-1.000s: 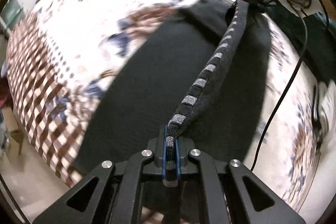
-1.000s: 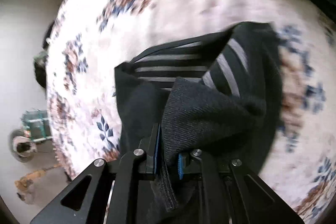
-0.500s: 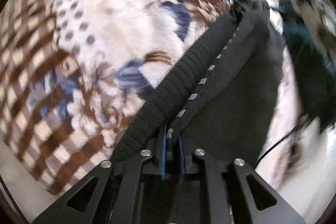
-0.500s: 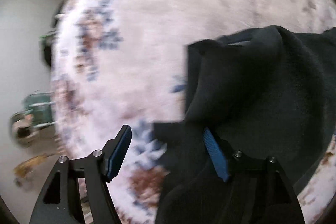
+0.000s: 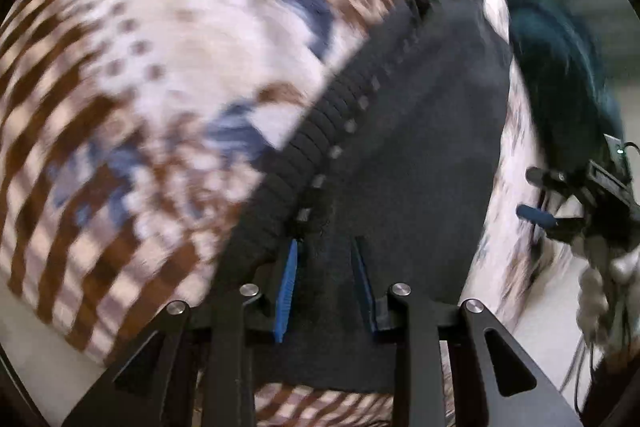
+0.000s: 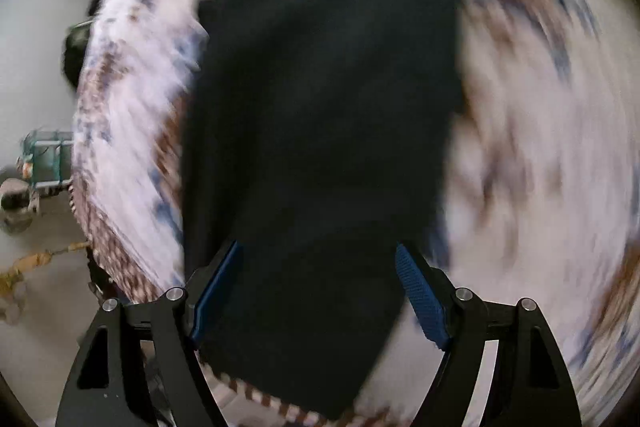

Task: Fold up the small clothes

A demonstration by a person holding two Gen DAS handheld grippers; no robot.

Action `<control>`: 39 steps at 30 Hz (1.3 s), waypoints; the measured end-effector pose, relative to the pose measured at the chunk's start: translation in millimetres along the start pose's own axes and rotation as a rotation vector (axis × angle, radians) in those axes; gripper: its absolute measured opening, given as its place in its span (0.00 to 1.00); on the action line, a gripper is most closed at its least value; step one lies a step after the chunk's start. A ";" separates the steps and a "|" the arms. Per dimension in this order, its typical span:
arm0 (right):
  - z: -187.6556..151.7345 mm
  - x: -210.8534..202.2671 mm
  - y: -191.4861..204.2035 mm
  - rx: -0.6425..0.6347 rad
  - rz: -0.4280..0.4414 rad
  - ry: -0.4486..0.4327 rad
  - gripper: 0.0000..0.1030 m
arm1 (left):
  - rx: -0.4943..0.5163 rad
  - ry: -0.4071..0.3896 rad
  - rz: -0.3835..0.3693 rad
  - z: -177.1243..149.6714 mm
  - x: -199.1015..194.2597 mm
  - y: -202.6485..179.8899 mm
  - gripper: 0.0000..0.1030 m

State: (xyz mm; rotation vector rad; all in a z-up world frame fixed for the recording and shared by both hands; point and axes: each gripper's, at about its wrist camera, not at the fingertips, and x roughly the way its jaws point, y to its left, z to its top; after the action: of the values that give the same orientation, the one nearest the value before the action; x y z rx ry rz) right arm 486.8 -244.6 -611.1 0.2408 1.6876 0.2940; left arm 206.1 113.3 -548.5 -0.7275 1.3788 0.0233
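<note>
Left wrist view: the dark garment (image 5: 420,131) is seen lying flat, directly ahead of the left gripper (image 5: 324,283), its long axis running forward and slightly right; the jaws are parted, nothing grasped. The right gripper (image 6: 320,291) is also released, wide above the same cloth, seemingly equally near. Underneath, a patterned rug (image 5: 160,67) is spread; a teal garment (image 5: 560,75) lies beyond, right.
</note>
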 end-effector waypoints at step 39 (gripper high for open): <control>-220.6 94.3 -43.5 0.262 0.070 -0.057 0.10 | 0.290 -0.103 0.102 -13.8 -29.4 -2.4 0.03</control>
State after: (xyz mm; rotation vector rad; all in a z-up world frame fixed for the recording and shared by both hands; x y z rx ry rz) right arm 255.9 -267.1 -686.2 0.4982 1.6622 0.1156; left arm 188.3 116.4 -521.5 -0.4082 1.2858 -0.0570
